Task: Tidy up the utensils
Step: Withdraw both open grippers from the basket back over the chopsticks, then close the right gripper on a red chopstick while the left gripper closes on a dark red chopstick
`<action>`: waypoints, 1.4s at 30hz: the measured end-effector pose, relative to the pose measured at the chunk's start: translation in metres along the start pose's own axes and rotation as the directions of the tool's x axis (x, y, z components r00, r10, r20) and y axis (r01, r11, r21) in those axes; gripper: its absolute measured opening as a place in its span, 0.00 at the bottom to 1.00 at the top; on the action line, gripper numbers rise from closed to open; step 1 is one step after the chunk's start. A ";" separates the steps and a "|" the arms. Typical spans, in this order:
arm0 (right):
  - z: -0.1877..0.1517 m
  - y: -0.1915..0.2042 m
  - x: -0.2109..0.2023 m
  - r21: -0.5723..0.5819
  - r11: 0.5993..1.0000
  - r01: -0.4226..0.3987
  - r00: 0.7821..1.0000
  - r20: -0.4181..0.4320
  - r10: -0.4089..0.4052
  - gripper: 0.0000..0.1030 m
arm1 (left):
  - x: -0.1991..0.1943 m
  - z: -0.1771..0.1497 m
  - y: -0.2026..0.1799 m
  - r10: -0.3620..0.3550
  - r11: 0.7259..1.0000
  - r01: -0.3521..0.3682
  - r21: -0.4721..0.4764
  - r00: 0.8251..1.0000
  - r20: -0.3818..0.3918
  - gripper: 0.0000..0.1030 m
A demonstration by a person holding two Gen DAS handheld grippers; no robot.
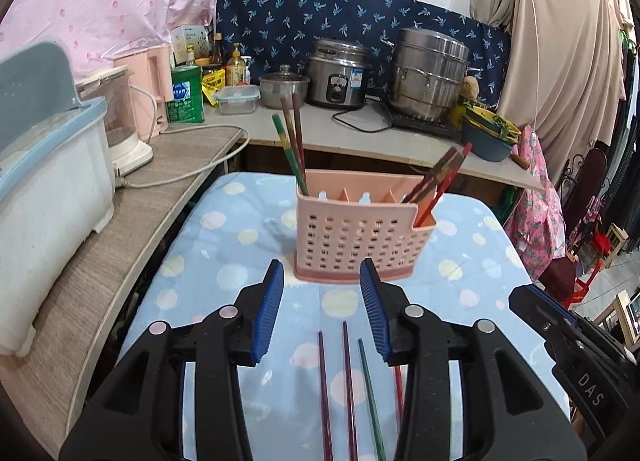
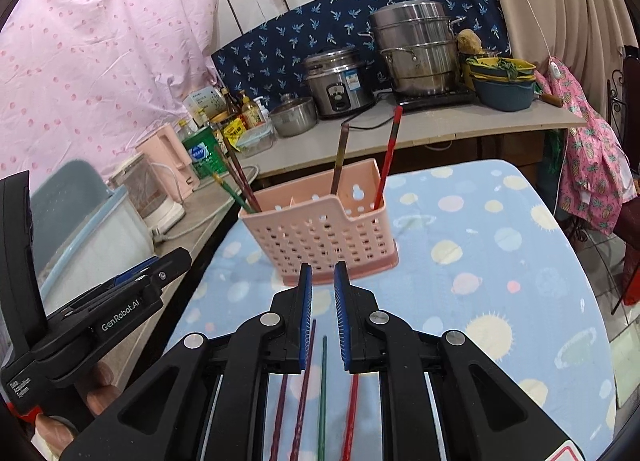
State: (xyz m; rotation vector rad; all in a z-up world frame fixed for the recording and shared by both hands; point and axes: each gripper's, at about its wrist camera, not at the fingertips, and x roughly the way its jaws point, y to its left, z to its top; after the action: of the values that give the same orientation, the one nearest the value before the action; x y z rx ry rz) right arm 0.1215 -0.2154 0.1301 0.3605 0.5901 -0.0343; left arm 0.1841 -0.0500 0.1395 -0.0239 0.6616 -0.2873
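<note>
With some chopsticks already standing in the pink caddy [image 1: 356, 237], we hover the left hand-held gripper [image 1: 322, 313] empty and part-open, the right hand-held gripper [image 2: 323, 315] narrow and empty, over four loose chopsticks [image 1: 347, 381] on the worktop [image 1: 460, 273]; next, we likely lower and pinch one.

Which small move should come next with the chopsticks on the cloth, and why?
Probably lower the left gripper onto one loose chopstick. Four still lie on the cloth below both grippers, nothing sits between either pair of jaws, and the pink holder just ahead already holds chopsticks at both ends.
</note>
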 end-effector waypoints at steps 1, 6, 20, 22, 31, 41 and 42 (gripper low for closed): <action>-0.004 0.000 -0.001 -0.004 1.000 0.004 1.000 -0.004 -0.004 0.20 | -0.001 -0.004 0.000 -0.001 1.000 0.001 0.001 1.000 -0.006 0.37; -0.030 0.002 -0.008 -0.042 0.999 0.025 0.999 -0.032 -0.026 0.23 | -0.004 -0.030 0.002 0.001 1.000 -0.001 0.005 0.999 -0.036 0.45; -0.125 -0.004 0.007 -0.117 0.992 0.052 0.973 -0.218 -0.077 0.23 | 0.008 -0.116 0.008 0.024 0.999 -0.017 0.037 0.983 -0.183 0.49; -0.139 -0.005 0.010 -0.117 0.992 0.053 0.966 -0.247 -0.081 0.23 | 0.010 -0.127 0.009 0.024 0.999 -0.017 0.037 0.978 -0.207 0.49; -0.170 -0.006 0.019 -0.130 0.989 0.067 0.948 -0.301 -0.104 0.23 | 0.013 -0.162 0.007 0.020 0.998 -0.006 0.055 0.962 -0.272 0.50; -0.185 -0.006 0.025 -0.167 0.982 0.087 0.939 -0.315 -0.137 0.18 | 0.014 -0.180 0.002 0.020 0.996 0.006 0.086 0.953 -0.302 0.53; -0.185 -0.006 0.025 -0.177 0.980 0.092 0.939 -0.311 -0.145 0.17 | 0.014 -0.181 0.002 0.018 0.996 0.008 0.085 0.952 -0.304 0.53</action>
State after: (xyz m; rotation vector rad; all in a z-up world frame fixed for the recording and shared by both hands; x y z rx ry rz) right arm 0.0414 -0.1555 -0.0281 0.1728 0.9340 -0.0437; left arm 0.0847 -0.0393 -0.0116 0.1060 0.9558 -0.3173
